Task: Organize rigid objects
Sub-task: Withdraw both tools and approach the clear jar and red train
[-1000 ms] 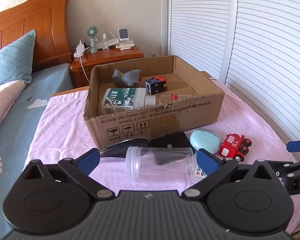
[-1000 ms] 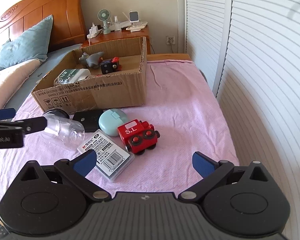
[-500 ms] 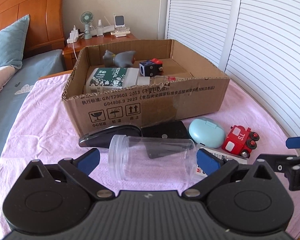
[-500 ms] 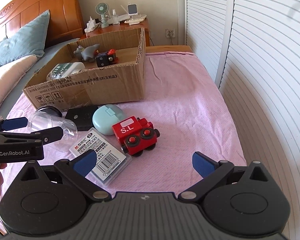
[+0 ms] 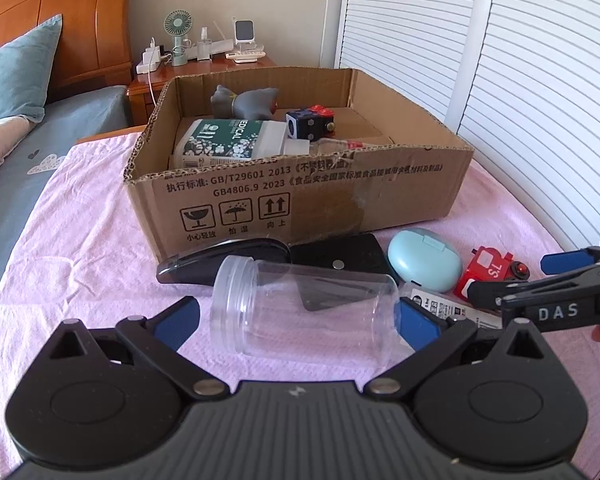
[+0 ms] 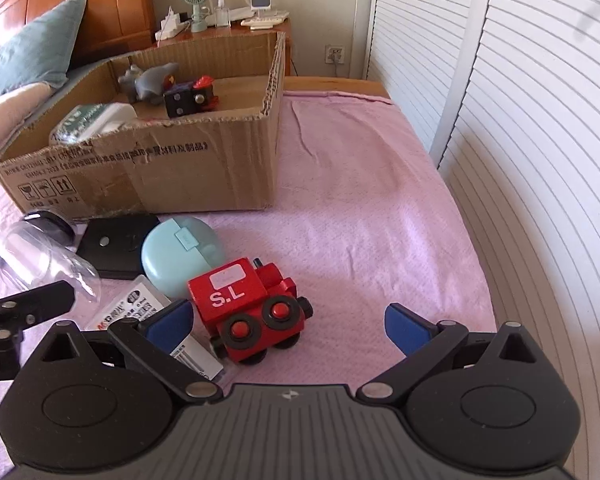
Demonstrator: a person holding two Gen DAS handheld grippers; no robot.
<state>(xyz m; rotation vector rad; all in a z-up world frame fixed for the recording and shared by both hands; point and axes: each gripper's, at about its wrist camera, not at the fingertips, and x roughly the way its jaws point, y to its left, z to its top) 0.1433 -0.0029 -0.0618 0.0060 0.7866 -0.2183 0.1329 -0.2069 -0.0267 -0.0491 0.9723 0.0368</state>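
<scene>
Clear plastic jar (image 5: 306, 310), lidless, lies on its side on the pink cloth (image 5: 80, 248) directly between the spread fingers of the left gripper (image 5: 300, 316); its long axis runs across the gripper, open mouth toward the left fingertip and closed base toward the right one, so a closing stroke would meet it end to end rather than across its girth. Whether either blue pad already touches the plastic cannot be told, since the transparent wall blurs the contact line. Right gripper (image 6: 288, 322), jaws likewise spread and empty, hovers over the red toy train (image 6: 250, 312), which stands on its wheels nearer the left fingertip than the right. Left gripper is plainly the nearer tool to the jar, right gripper to the train. Cardboard box (image 5: 300, 200), open-topped and just behind the jar, holds a green-labelled bottle (image 5: 228, 138) lying flat, a grey soft-looking animal figure (image 5: 242, 102) and a dark block toy with red knobs (image 5: 310, 124). Outside the box, near its front wall, lie a dark handheld device (image 5: 224, 258), a flat black case (image 5: 340, 258), a pale blue oval case (image 5: 424, 258) and a labelled packet (image 6: 152, 316).
</scene>
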